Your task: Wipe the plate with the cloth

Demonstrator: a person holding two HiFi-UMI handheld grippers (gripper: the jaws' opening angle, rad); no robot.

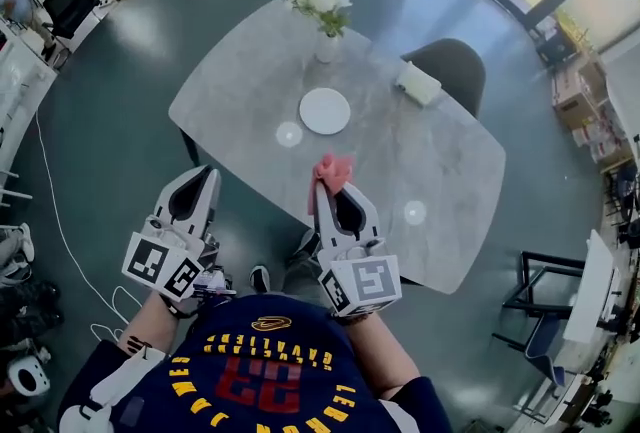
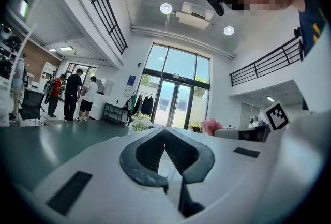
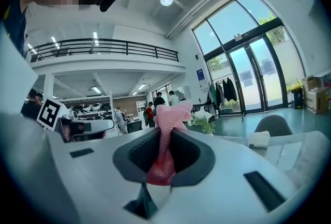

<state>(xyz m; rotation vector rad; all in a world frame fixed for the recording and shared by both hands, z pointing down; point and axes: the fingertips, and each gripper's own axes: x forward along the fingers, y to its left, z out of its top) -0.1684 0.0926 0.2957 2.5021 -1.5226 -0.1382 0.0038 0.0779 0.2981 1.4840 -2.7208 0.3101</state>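
Observation:
A round white plate [image 1: 325, 110] lies on the grey stone table [image 1: 440, 161], near a vase of white flowers [image 1: 322, 13]. My right gripper [image 1: 332, 181] is shut on a pink cloth [image 1: 331, 171] that bunches out past its tips, over the table's near edge. In the right gripper view the pink cloth [image 3: 165, 140] hangs pinched between the jaws of the right gripper [image 3: 164, 132]. My left gripper [image 1: 203, 173] is shut and empty, just off the table's left corner. In the left gripper view the left gripper [image 2: 165, 137] has its jaws together with nothing in them.
A white tissue box [image 1: 419, 82] sits at the table's far right by a dark chair [image 1: 455, 66]. Two round light spots [image 1: 289, 134] show on the tabletop. People [image 2: 72, 94] stand far off in the hall. Cables [image 1: 70, 251] trail over the floor at left.

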